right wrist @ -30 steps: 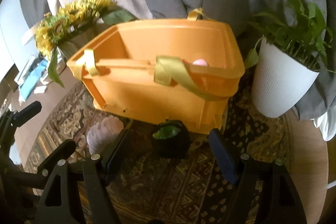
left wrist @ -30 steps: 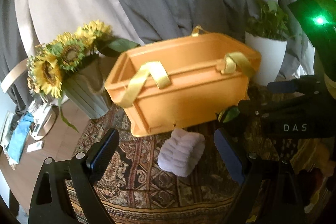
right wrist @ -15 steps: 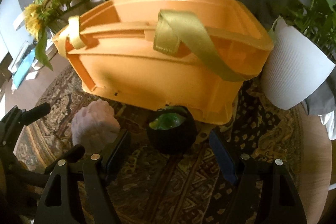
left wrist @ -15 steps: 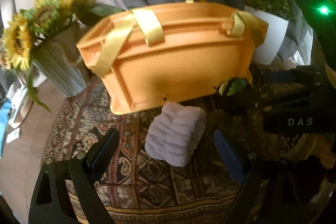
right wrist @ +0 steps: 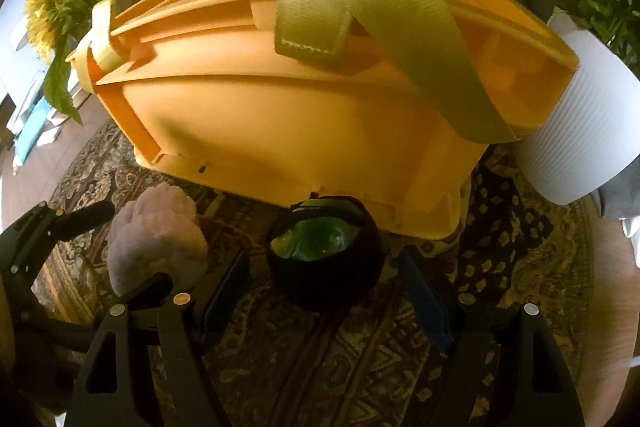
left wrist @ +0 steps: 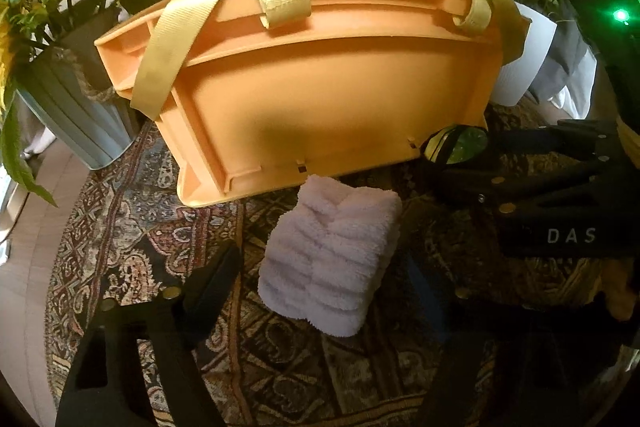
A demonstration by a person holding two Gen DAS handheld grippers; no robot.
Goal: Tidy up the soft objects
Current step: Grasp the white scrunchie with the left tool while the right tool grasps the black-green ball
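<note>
A folded pale pink towel lies on the patterned rug in front of an orange plastic basket with yellow straps. My left gripper is open, its fingers either side of the towel. A black soft object with a green centre sits against the basket's front wall. My right gripper is open, its fingers either side of that black object. The towel also shows in the right wrist view, and the black object in the left wrist view.
A grey pot of sunflowers stands left of the basket. A white ribbed plant pot stands to its right. Grey cloth hangs behind. The round table's rug ends in bare wood at the left.
Both grippers have moved forward and down toward the basket. The towel now lies between the left fingers and the black object between the right fingers. Both stay open.
</note>
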